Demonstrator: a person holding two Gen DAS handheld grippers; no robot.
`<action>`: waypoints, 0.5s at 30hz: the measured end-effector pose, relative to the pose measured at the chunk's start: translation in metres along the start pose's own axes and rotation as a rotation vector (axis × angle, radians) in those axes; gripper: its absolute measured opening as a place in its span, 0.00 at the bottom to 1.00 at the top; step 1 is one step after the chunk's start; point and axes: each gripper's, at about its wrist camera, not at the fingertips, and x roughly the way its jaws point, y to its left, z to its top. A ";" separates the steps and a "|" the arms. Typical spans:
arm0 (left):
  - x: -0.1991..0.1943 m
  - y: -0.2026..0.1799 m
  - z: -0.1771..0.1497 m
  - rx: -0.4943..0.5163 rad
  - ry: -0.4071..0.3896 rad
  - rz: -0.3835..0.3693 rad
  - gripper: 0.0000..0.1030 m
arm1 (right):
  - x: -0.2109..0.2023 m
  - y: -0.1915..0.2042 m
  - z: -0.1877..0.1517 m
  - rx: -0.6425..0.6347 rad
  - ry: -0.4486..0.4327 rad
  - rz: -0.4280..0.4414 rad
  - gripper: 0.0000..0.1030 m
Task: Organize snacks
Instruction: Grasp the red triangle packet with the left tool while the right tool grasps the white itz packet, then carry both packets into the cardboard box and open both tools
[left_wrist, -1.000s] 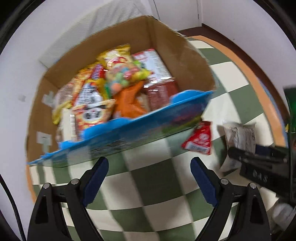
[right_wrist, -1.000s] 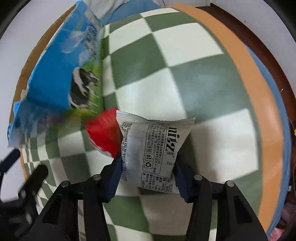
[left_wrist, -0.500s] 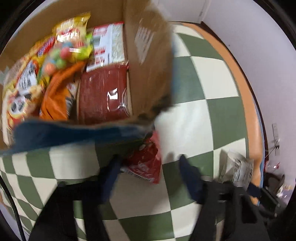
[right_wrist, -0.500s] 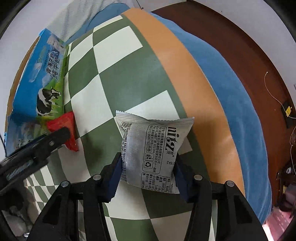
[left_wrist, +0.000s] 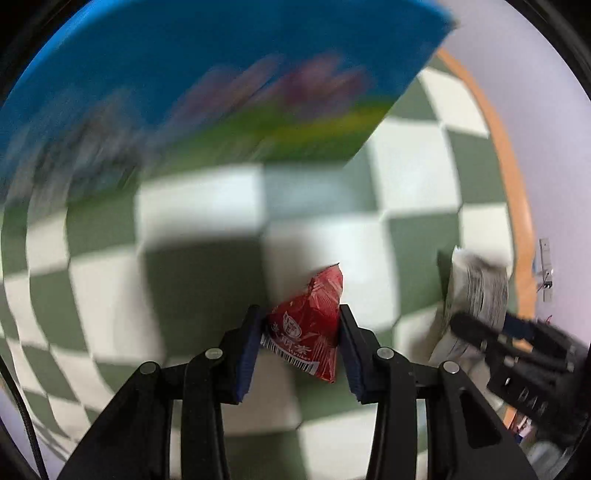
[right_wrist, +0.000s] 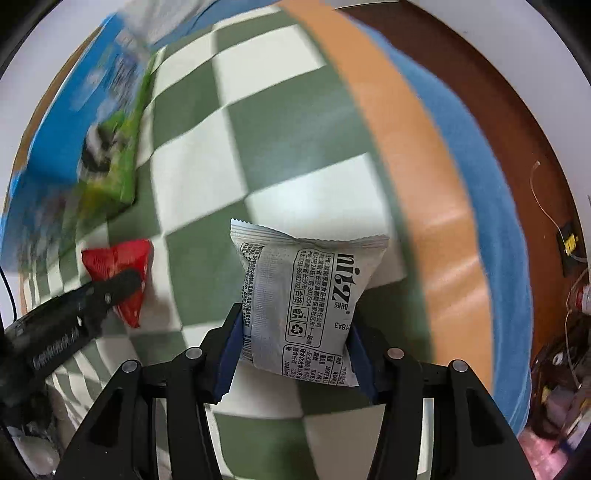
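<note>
blue carton (left_wrist: 207, 74) sits far left on the green-and-white checkered cloth (left_wrist: 199, 206), blurred. left gripper (left_wrist: 301, 332) has just clamped its jaws onto the red snack packet (left_wrist: 306, 325), packet pinched between the pads just above the cloth. right gripper (right_wrist: 295, 336) pinches the silver snack packet (right_wrist: 306, 295) over the cloth, near the orange border (right_wrist: 406, 147).

Motion blur smears the blue carton (left_wrist: 221, 92), its print unreadable and top cut off

Green-and-white checked cloth (right_wrist: 280, 122) — orange border (right_wrist: 417, 177), brown floor (right_wrist: 491, 99) beyond.
</note>
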 end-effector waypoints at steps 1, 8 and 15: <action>0.001 0.009 -0.007 -0.011 0.014 0.000 0.36 | 0.003 0.009 -0.005 -0.030 0.015 0.002 0.54; -0.001 0.074 -0.054 -0.131 0.069 0.008 0.36 | 0.026 0.071 -0.041 -0.210 0.113 0.024 0.54; 0.017 0.098 -0.055 -0.173 0.125 -0.062 0.47 | 0.040 0.106 -0.052 -0.279 0.140 0.004 0.61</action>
